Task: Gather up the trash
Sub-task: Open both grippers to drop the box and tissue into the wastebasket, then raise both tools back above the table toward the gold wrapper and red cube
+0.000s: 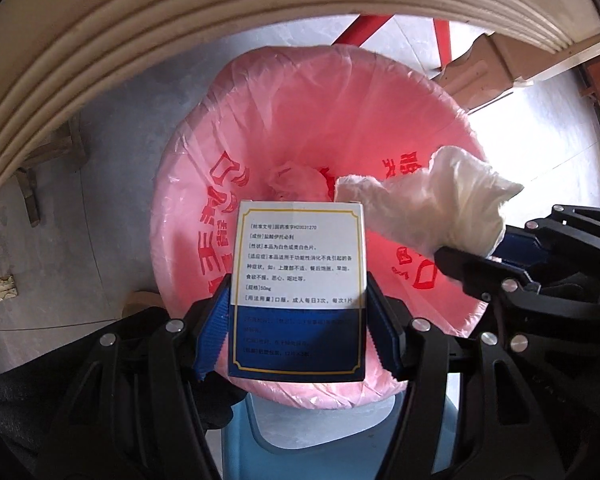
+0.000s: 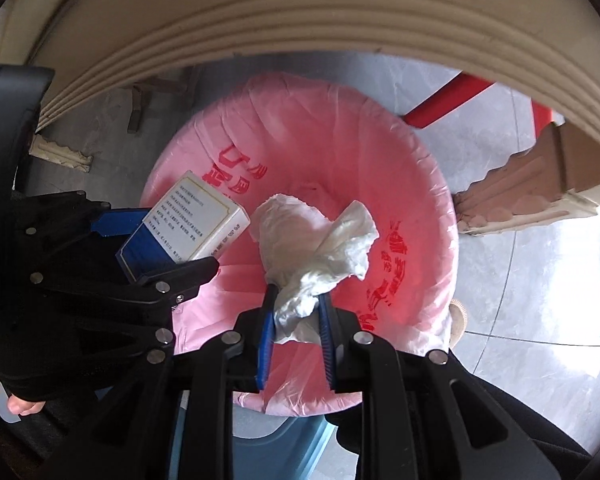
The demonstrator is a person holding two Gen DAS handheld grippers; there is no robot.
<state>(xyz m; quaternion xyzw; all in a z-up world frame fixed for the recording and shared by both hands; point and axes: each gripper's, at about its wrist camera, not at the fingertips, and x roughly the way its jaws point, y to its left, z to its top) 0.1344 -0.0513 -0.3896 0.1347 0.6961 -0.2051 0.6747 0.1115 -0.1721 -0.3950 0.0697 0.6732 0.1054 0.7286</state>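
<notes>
Left wrist view. Nearest us, lower centre: left claw (image 1: pixel 298 320), its blue pads closed against both side faces of a medicine box (image 1: pixel 298 280). We hold the box upright by its lower blue half, printed white half pointing up-frame over the mouth of the bin bag (image 1: pixel 300 92). The pink bag lines a blue bin (image 1: pixel 240 436); crumpled plastic lies at its bottom. At right of frame, the right claw (image 1: pixel 496 256) comes in with a tissue (image 1: pixel 440 204) above the bag's right half.

Box reads as light, stiff card, likely to dent if squeezed hard; flat side faces are the place to grip it, as now.

Right wrist view. Lower centre: right claw, pads narrowed onto the twisted tail of the tissue, loose end fanning up-frame over the bag. Soft, near weightless, may cling to the pads on release. At left, the box in the left claw sits over the bag's left rim. Cream moulded edge (image 2: pixel 300 32) arcs overhead; grey tile floor (image 2: pixel 540 280) around.
</notes>
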